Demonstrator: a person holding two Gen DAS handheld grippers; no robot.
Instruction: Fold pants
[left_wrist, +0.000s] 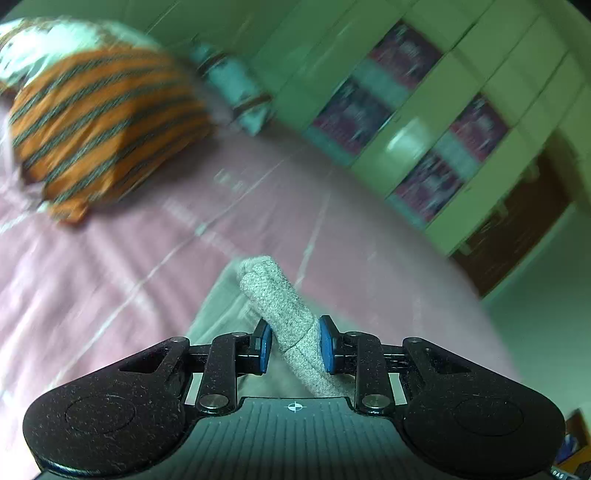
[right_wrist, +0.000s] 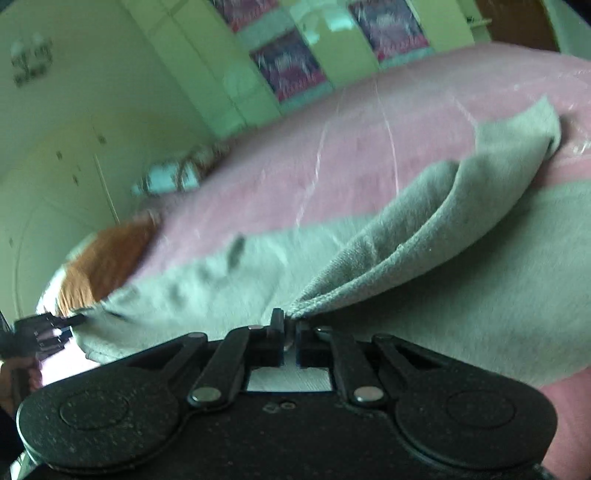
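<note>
- The pink bed cover (left_wrist: 122, 280) lies open ahead of the pants (right_wrist: 461, 280).
- An orange striped pillow (left_wrist: 107, 122) blocks the far left.
- The wardrobe (left_wrist: 454, 122) stands behind the bed.

We've got a pink bedsheet (left_wrist: 110, 280) here, an orange striped pillow (left_wrist: 103, 122) sitting on it, and pale green wardrobe doors (left_wrist: 461, 122) with dark patterned panels behind.
</note>
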